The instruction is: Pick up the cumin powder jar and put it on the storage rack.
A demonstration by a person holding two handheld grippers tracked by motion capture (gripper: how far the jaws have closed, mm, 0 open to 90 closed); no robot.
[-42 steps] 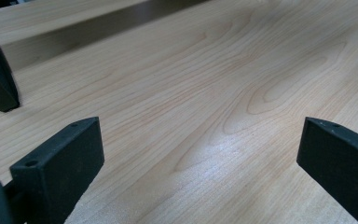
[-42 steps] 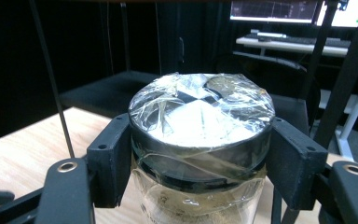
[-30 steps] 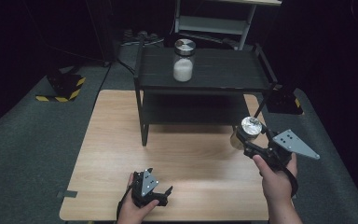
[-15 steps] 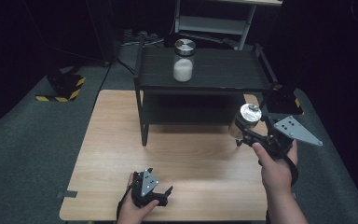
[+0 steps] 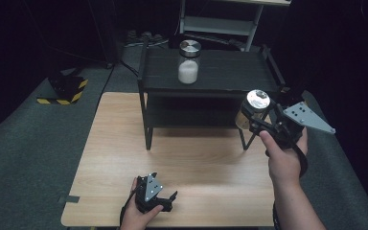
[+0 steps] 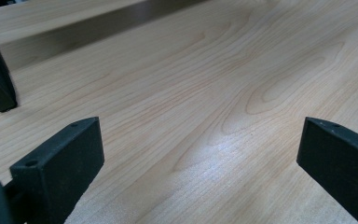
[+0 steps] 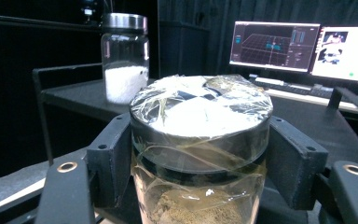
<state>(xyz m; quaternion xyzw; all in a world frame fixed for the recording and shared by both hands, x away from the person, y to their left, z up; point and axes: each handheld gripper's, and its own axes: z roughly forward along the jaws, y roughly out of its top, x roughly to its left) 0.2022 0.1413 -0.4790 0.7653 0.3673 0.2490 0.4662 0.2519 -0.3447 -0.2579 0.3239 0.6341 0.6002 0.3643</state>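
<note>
My right gripper [image 5: 255, 117] is shut on a glass jar [image 5: 253, 109] with a silver lid wrapped in clear film and brown powder inside; it hangs in the air beside the black shelf's right front corner. Seen from the right gripper view, both black jaws press the jar [image 7: 200, 154] just under its lid. A second jar [image 5: 189, 61] with white powder and a metal lid stands on the shelf top [image 5: 230, 72]; the same jar [image 7: 123, 56] appears behind the held one. My left gripper [image 5: 165, 199] rests low on the wooden table's front edge, jaws wide open over bare wood [image 6: 200, 154].
The black two-level shelf stands at the back of the wooden table [image 5: 120, 158], one leg [image 5: 148, 136] at front left. Grey carpet surrounds the table. A yellow-black striped block [image 5: 62, 93] lies on the floor at left. Monitors [image 7: 303, 46] glow behind the shelf.
My right gripper has risen with the brown-powder jar, from near the tabletop to about the height of the shelf's top. The left gripper has stayed in place.
</note>
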